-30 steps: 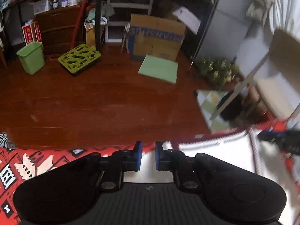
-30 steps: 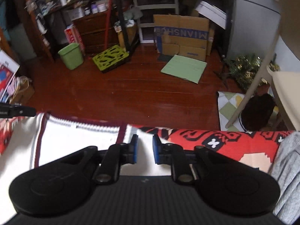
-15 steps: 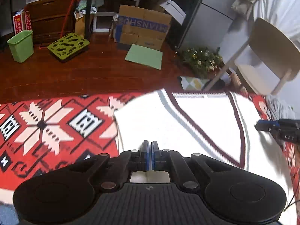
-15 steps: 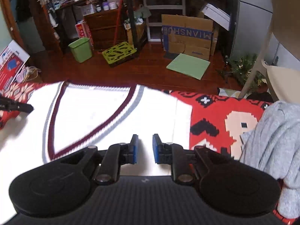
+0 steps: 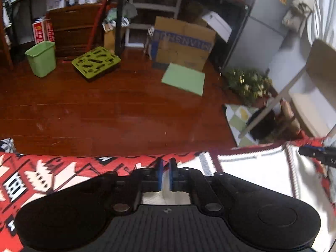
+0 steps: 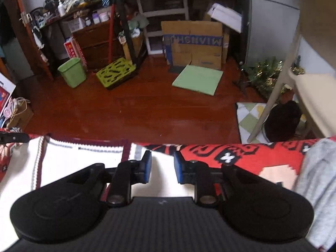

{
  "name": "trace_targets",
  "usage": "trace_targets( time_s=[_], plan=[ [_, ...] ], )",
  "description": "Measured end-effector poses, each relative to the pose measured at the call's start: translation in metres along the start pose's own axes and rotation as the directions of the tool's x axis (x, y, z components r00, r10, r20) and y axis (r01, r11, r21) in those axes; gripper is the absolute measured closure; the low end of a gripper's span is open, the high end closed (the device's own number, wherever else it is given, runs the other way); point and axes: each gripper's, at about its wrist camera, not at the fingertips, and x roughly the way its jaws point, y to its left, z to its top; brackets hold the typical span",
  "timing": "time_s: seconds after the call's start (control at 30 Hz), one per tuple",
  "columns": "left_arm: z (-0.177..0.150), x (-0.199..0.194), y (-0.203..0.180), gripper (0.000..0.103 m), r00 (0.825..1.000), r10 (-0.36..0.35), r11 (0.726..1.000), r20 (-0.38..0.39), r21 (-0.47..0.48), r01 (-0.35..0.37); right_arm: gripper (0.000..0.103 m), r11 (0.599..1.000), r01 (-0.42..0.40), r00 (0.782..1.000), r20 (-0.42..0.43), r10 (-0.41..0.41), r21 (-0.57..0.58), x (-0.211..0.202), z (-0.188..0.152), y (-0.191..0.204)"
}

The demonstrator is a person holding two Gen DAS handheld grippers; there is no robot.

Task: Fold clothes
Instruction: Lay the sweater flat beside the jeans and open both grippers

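Along the far edge of the red patterned blanket [image 6: 241,153], the white knit sweater with maroon trim [image 6: 88,159] lay flat, the left gripper [image 5: 165,173] nearly pressed together on its edge while the right gripper [image 6: 161,166] was opening over its shoulder, probably letting go after a fold.

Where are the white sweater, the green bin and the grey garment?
White sweater [image 6: 84,163]: right wrist view, its flat white front.
Green bin [image 5: 42,59]: left wrist view, its front wall.
Grey garment [image 6: 317,180]: right wrist view, its knitted surface at the right edge.
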Motion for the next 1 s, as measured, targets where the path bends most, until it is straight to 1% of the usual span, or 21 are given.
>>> trace_targets(
  time_s=[0.03,0.17,0.23,0.3,0.4,0.47,0.53,0.63,0.73,0.83,0.93,0.97,1.0],
  plan=[
    [-0.003,-0.010,-0.001,0.097,1.000,-0.019,1.000,0.007,0.001,0.019,0.078,1.000,-0.014,1.000,0.004,0.014,-0.008,-0.011,-0.003,-0.001],
    [-0.034,-0.058,-0.011,0.097,0.996,-0.084,0.996,0.002,0.034,0.084,0.078,0.996,-0.054,0.999,-0.001,0.054,-0.067,-0.068,-0.030,-0.008],
    [-0.057,-0.080,-0.016,0.097,0.993,-0.116,0.992,-0.019,0.053,0.116,0.078,0.993,-0.067,0.998,-0.021,0.065,-0.099,-0.100,-0.057,-0.014],
    [-0.085,-0.097,-0.018,0.097,0.990,-0.130,0.990,-0.047,0.057,0.133,0.078,0.991,-0.081,0.995,-0.060,0.075,-0.103,-0.125,-0.089,-0.019],
    [-0.127,-0.115,-0.018,0.097,0.986,-0.141,0.989,-0.090,0.042,0.145,0.078,0.990,-0.067,0.992,-0.112,0.053,-0.121,-0.154,-0.136,-0.019],
    [-0.154,-0.128,-0.019,0.097,0.986,-0.132,0.990,-0.103,0.031,0.136,0.078,0.990,-0.049,0.990,-0.137,0.031,-0.134,-0.172,-0.165,-0.018],
    [-0.179,-0.140,-0.021,0.097,0.985,-0.122,0.992,-0.119,0.014,0.124,0.078,0.991,-0.024,0.991,-0.135,0.006,-0.133,-0.189,-0.190,-0.018],
    [-0.213,-0.156,-0.024,0.097,0.987,-0.096,0.995,-0.130,0.004,0.098,0.079,0.994,0.005,0.990,-0.136,-0.020,-0.105,-0.208,-0.218,-0.021],
    [-0.241,-0.175,-0.032,0.095,0.991,-0.056,0.996,-0.125,0.065,0.065,0.079,0.994,0.031,0.992,-0.121,-0.043,-0.106,-0.229,-0.239,-0.024],
    [-0.265,-0.193,-0.035,0.095,0.993,-0.011,0.993,-0.114,0.115,0.024,0.081,0.996,0.038,0.992,-0.120,-0.048,-0.083,-0.245,-0.255,-0.031],
    [-0.280,-0.208,-0.032,0.095,0.993,0.008,0.993,-0.118,0.118,0.006,0.082,0.997,0.028,0.992,-0.121,-0.037,-0.073,-0.263,-0.270,-0.032],
    [-0.284,-0.211,-0.031,0.095,0.993,0.011,0.993,-0.121,0.120,0.003,0.092,0.997,0.030,0.992,-0.117,-0.038,-0.074,-0.268,-0.272,-0.032],
    [-0.287,-0.215,-0.030,0.095,0.993,0.014,0.993,-0.121,0.121,0.001,0.099,0.996,0.030,0.993,-0.111,-0.039,-0.079,-0.271,-0.271,-0.030]
  ],
)
